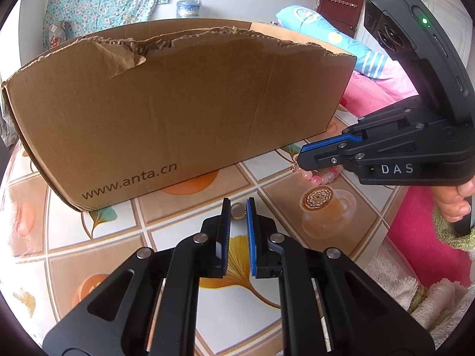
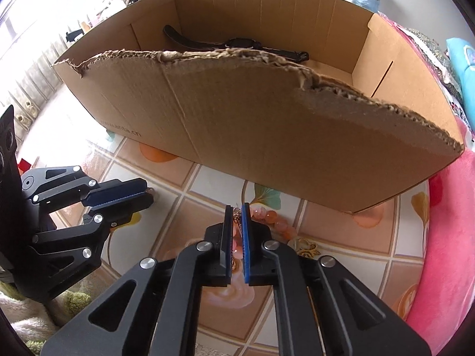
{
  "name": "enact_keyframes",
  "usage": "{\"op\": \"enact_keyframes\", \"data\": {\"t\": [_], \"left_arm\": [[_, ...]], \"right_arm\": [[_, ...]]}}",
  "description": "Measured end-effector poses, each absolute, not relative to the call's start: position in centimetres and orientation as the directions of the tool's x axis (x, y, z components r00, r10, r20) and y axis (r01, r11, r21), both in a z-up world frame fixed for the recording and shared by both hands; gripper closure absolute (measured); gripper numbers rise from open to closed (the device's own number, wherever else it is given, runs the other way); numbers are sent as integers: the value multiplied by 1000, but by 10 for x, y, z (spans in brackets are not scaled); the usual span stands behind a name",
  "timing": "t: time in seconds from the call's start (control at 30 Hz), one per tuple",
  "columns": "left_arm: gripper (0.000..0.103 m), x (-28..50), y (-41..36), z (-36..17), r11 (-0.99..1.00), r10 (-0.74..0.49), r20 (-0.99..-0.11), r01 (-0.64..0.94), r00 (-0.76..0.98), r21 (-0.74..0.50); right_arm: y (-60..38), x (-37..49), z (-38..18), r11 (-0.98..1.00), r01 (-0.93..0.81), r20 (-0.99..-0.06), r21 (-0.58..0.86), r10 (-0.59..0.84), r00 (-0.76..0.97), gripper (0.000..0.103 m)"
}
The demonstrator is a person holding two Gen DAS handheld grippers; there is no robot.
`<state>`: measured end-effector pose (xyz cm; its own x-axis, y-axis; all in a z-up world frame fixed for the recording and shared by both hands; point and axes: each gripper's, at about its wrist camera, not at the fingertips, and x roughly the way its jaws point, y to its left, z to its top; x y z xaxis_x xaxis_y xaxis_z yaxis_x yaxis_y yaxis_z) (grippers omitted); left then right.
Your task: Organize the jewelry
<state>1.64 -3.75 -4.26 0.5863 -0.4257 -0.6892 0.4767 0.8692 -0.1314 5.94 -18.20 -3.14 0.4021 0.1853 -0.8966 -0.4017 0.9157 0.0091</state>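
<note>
Already stowed: black wristwatch [image 2: 237, 43] inside torn brown cardboard box [image 2: 267, 136]. Left to do: small gold ring [image 1: 238, 210], pinched between nearly closed left gripper [image 1: 238, 207] tips on the tiled tablecloth [image 1: 190, 228]; pink beaded bracelet [image 2: 276, 221], clamped by closed right gripper [image 2: 237, 212], just short of the box wall.

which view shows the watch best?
Right wrist view: it looks over the cardboard box's torn front wall, so the black watch shows lying inside near the back wall. Left wrist view shows none of it; the box's front wall hides the inside.
</note>
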Motion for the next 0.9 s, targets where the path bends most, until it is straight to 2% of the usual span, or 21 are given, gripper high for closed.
{"op": "enact_keyframes", "data": {"t": [0.07, 0.3, 0.57, 0.63, 0.7, 0.9], "left_arm": [[93, 16, -38, -42, 870, -425, -688, 476, 587, -131], [94, 16, -37, -42, 868, -429, -686, 477, 587, -135], [94, 15, -33, -42, 872, -428, -683, 470, 592, -139], [94, 15, -32, -42, 874, -425, -684, 467, 593, -139], [94, 15, -32, -42, 875, -422, -685, 466, 594, -135], [94, 14, -31, -42, 876, -423, -683, 461, 595, -141]], "right_arm": [[-182, 58, -31, 916, -401, -892, 9, 189, 411, 101], [-201, 55, -11, 923, -357, -858, 141, 294, 422, 102], [-209, 45, 11, 921, -358, -830, 151, 315, 461, 102], [-206, 47, 11, 926, -355, -836, 130, 294, 463, 95], [-198, 51, 5, 918, -381, -851, 109, 284, 442, 80], [-180, 61, -19, 899, -438, -888, 16, 214, 408, 82]]}}
